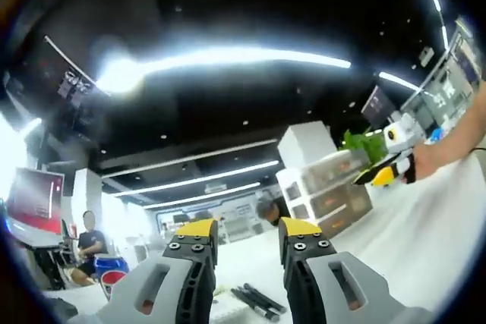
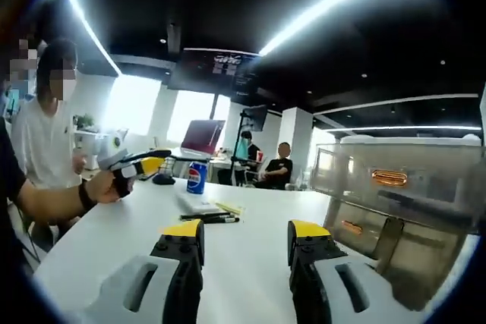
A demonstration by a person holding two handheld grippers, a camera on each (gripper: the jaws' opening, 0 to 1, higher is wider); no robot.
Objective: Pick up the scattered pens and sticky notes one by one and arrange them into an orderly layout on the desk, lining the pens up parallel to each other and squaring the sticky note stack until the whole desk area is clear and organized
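On the desk [image 2: 250,263], pens [image 2: 209,218] lie sideways, parallel

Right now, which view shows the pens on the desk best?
The right gripper view: the pens lie in the open on the white desk, beside yellow sticky notes. In the left gripper view they sit low between that gripper's jaws, partly hidden.

We hold both grippers raised, apart from each other. Our left gripper [image 1: 247,237] has its yellow-tipped jaws parted, nothing between them. Our right gripper [image 2: 245,240] likewise has its jaws spread and empty. Each hand [image 2: 114,185] wraps its handle, forearm extended.
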